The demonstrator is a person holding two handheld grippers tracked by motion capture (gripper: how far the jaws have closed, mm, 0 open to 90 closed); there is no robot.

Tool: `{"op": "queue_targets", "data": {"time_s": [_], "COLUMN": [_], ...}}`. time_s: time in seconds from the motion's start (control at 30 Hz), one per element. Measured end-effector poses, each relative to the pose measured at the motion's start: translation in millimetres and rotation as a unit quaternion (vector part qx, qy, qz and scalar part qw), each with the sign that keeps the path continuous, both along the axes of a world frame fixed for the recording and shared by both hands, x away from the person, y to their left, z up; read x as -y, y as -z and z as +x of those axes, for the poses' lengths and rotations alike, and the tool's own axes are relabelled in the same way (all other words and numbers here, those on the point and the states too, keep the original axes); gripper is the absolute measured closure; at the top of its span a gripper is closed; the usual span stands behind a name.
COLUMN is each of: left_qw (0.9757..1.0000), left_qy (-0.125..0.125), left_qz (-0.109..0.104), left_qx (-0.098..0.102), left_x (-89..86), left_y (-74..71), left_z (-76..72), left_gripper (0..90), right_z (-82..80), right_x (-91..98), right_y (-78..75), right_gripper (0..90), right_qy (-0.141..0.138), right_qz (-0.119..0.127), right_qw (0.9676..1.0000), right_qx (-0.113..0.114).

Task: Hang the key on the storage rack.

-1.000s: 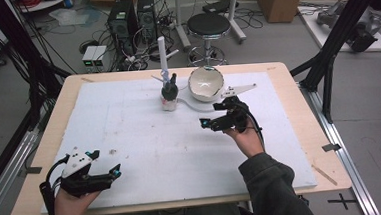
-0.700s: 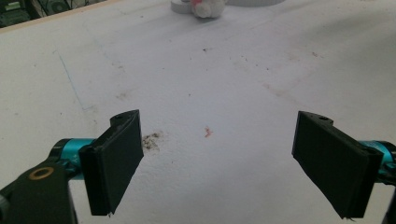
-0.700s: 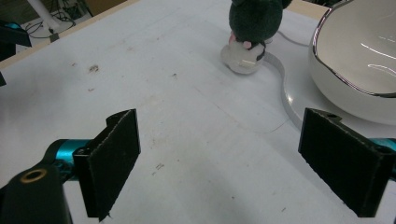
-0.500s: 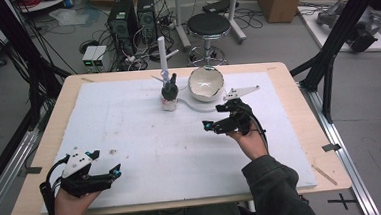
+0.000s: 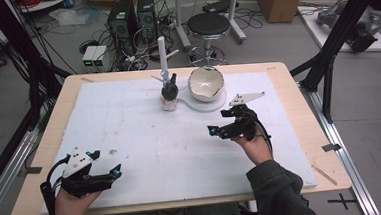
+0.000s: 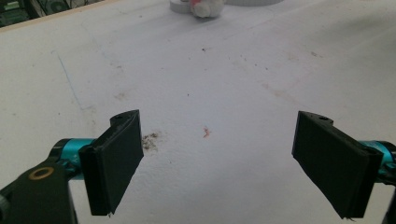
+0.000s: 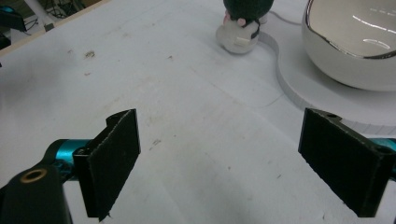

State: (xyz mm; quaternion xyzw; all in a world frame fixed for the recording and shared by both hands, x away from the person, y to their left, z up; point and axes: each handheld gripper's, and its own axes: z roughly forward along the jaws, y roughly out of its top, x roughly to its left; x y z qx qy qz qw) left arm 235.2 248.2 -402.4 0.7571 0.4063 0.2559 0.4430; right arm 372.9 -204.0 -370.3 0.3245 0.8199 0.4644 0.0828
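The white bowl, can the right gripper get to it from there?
Probably yes. The right gripper is open, and only bare white mat lies between it and the white bowl; the little toy stands off to one side.

Colours recorded: the table [image 5: 297,88] was pale wood, covered by a white sheet [image 5: 129,121] speckled with small brown marks. The bowl [image 5: 206,84] was glossy white, resting on a white round base [image 5: 218,102]. The small figure [image 5: 169,95] was dark green above, white and pink below. Both the left gripper [image 5: 105,175] and the right gripper [image 5: 219,130] were black with teal accents; each carried a grey plate.
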Motion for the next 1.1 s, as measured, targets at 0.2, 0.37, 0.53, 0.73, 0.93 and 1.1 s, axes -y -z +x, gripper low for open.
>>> {"op": "queue_targets", "data": {"time_s": [0.2,0.37,0.53,0.73,0.93,1.1], "left_qw": [1.0000,1.0000,1.0000,1.0000,1.0000,1.0000], "left_qy": [-0.001,-0.001,-0.001,-0.003,-0.002,-0.002], "left_qz": [0.000,0.001,0.000,-0.001,-0.001,0.000], "left_qx": [0.000,0.000,-0.001,-0.002,-0.002,-0.003], "left_x": [0.2,-0.2,0.1,0.0,-0.3,-0.3], "left_y": [0.2,0.1,0.3,0.5,0.8,0.9], "left_z": [0.2,0.1,0.2,0.0,0.0,-0.3], "left_gripper": [16.6,16.6,16.6,16.6,16.6,16.6], "right_z": [-6.0,-9.8,-14.3,-19.4,-24.1,-27.5], "right_x": [6.2,12.2,19.0,24.4,29.1,34.2], "right_y": [3.7,8.7,12.8,16.6,20.0,23.0], "right_gripper": [11.9,11.9,11.9,11.9,11.9,11.9], "right_qy": [0.005,0.008,0.014,0.016,0.015,0.020], "right_qz": [0.003,0.001,-0.002,-0.004,-0.004,-0.004], "right_qw": [1.0000,1.0000,0.9999,0.9999,0.9999,0.9998], "right_qx": [0.003,0.004,-0.002,-0.002,0.001,-0.002]}}
